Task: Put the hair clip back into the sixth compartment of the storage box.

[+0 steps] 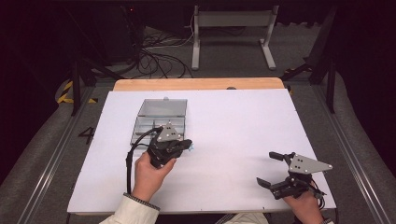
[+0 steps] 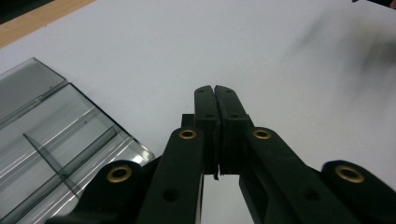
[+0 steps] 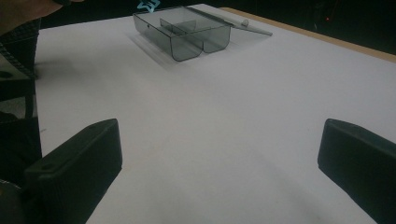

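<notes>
A clear grey compartment box [image 1: 158,125] lies on the white sheet with its lid [image 1: 164,107] folded back; it also shows as the box [image 2: 56,140] and the box [image 3: 187,32]. My left gripper [image 1: 187,145] hovers just right of the box's near corner, shut, with a small cyan piece [image 1: 191,147] at its tip. In the left gripper view its jaws [image 2: 215,88] press together. The right gripper view shows the cyan piece [image 3: 148,5] above the box. My right gripper [image 1: 266,168] rests near the front right, wide open and holding nothing [image 3: 217,158].
The white sheet [image 1: 233,126] covers a wooden table whose far edge [image 1: 196,84] shows behind it. Cables and a white stand's legs [image 1: 231,37] lie on the floor beyond. A hand and sleeve [image 1: 140,186] reach in from the front edge.
</notes>
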The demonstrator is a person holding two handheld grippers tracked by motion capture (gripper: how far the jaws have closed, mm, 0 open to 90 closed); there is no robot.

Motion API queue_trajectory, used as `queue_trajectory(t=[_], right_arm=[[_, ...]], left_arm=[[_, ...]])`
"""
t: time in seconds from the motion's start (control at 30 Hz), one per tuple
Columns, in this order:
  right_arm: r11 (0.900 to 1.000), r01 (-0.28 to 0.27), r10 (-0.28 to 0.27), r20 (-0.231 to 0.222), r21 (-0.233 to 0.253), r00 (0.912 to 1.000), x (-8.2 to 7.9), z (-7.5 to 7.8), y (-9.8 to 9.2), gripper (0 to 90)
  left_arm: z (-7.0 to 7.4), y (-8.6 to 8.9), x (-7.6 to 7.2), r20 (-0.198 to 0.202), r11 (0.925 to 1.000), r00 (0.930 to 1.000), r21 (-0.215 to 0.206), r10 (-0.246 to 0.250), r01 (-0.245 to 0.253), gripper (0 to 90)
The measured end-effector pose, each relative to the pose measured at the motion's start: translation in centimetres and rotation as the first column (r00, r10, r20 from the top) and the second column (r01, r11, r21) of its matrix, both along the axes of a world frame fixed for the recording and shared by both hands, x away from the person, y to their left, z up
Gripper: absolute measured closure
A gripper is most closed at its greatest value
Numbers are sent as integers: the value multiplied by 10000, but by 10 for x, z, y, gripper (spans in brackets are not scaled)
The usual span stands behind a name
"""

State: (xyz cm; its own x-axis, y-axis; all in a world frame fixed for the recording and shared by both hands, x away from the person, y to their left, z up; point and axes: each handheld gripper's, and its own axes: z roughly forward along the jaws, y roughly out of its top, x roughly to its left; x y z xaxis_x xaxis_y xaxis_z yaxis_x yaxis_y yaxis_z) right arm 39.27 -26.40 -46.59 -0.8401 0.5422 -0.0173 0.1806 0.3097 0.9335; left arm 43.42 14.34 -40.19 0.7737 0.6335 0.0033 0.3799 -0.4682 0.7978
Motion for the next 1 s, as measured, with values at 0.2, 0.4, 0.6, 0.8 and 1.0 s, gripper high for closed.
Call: queue_trajectory(t=[0.2, 0.4, 0.6, 0.8, 1.0], right_arm=[[10000, -6, 6, -8, 10, 10000, 0, 0, 0, 8], [10000, -10, 10, -15, 7, 10000, 0, 0, 0, 8], [10000, -12, 12, -16, -9, 10000, 0, 0, 0, 8], [10000, -27, 27, -45, 15, 10000, 0, -1, 1, 8], [10000, -35, 35, -58, 9, 10000, 1, -1, 1, 8]], left_arm=[[-3, 7, 5, 45, 9990, 9990, 28, 455, -455, 886], [-6, 15, 9, 69, 9967, 9967, -113, 808, -807, 885], [-7, 21, 13, 33, 9939, 9942, -265, 1075, -1074, 885], [-7, 28, 15, 20, 9901, 9910, -437, 1337, -1335, 885], [-8, 33, 18, 65, 9872, 9881, -427, 1538, -1534, 885]])
